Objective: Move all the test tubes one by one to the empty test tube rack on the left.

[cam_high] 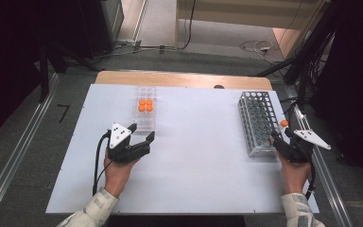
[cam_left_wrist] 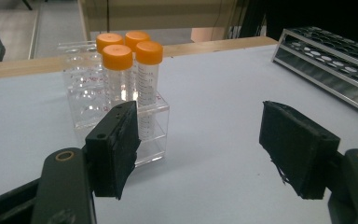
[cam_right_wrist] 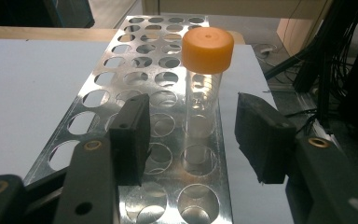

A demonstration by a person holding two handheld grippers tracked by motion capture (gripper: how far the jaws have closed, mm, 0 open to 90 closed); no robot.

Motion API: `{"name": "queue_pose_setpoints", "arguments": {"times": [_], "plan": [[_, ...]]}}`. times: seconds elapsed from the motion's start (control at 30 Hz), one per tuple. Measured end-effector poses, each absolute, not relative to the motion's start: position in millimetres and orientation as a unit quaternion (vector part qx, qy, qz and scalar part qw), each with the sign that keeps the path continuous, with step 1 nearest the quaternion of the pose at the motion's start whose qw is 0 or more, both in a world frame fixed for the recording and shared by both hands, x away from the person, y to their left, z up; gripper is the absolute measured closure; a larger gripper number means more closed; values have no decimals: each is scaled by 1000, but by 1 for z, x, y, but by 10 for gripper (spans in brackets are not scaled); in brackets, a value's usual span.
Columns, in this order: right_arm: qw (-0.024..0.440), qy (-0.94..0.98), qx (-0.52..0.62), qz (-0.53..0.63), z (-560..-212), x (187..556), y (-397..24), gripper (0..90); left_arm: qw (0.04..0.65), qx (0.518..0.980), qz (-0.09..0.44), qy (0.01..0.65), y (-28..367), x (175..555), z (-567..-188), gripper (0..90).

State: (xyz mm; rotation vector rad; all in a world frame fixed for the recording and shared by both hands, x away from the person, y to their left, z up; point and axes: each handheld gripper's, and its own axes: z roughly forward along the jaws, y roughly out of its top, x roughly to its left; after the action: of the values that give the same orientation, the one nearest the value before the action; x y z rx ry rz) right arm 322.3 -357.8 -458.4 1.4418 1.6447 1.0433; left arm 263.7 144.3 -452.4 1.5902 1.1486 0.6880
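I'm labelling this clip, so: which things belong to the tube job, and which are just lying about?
Job:
clear rack
four orange-capped tubes
metal rack
single tube standing in it
left gripper
right gripper

Lying about:
cables on the floor

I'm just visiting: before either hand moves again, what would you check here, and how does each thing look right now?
1. Left gripper open and holding nothing: ok.
2. Four orange-capped tubes upright in the clear rack: ok.
3. One capped tube standing in the metal rack, in its right edge row: ok.
4. Right gripper open, jaws apart from that tube: ok.
5. Tube fully seated in its hole: cannot tell.
6. Free holes left in the metal rack: ok.
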Motion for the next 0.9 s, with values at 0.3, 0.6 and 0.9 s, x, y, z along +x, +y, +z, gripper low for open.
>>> {"name": "queue_pose_setpoints", "arguments": {"times": [0.3, 0.6, 0.9], "plan": [[353, 633, 565, 395, -462, 333, -359, 591, 505, 661, 283, 477, 143, 264, -453, 280], [356, 636, 562, 390, -463, 336, -358, 691, 504, 663, 282, 476, 143, 264, -455, 280], [364, 630, 556, 401, -456, 333, -359, 718, 505, 662, 282, 476, 143, 264, -454, 281]]}}
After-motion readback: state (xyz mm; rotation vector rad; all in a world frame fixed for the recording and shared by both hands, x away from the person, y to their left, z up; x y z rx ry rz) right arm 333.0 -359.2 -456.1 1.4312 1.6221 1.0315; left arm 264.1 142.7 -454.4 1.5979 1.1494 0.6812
